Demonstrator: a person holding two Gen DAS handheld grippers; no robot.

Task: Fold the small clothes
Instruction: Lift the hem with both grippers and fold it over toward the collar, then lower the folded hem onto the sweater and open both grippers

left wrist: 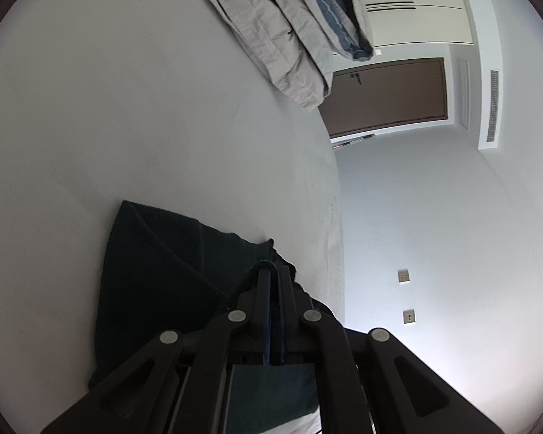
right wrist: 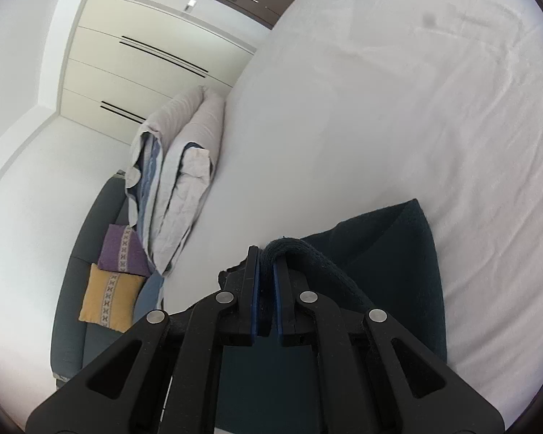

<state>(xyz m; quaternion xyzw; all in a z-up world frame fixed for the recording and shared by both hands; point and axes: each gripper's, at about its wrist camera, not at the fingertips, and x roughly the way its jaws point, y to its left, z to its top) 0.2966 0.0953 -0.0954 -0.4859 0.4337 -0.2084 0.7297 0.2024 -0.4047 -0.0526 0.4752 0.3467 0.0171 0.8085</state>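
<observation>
A dark navy small garment (left wrist: 155, 275) lies on the white bed sheet (left wrist: 144, 108), partly lifted. My left gripper (left wrist: 274, 271) is shut on one edge of the garment, pinching it between the blue pads. In the right wrist view the same dark garment (right wrist: 391, 260) drapes over the white bed (right wrist: 416, 108). My right gripper (right wrist: 268, 253) is shut on a thick rolled edge of the garment, which bunches over the fingertips. Both views are tilted sideways.
A folded grey and blue duvet (left wrist: 297, 25) lies at the bed's far end; it also shows in the right wrist view (right wrist: 177, 166). A dark sofa with a purple cushion (right wrist: 123, 249) and a yellow cushion (right wrist: 108, 298) stands beside the bed. A brown door (left wrist: 391, 94) and cream wardrobes (right wrist: 155, 54) are behind.
</observation>
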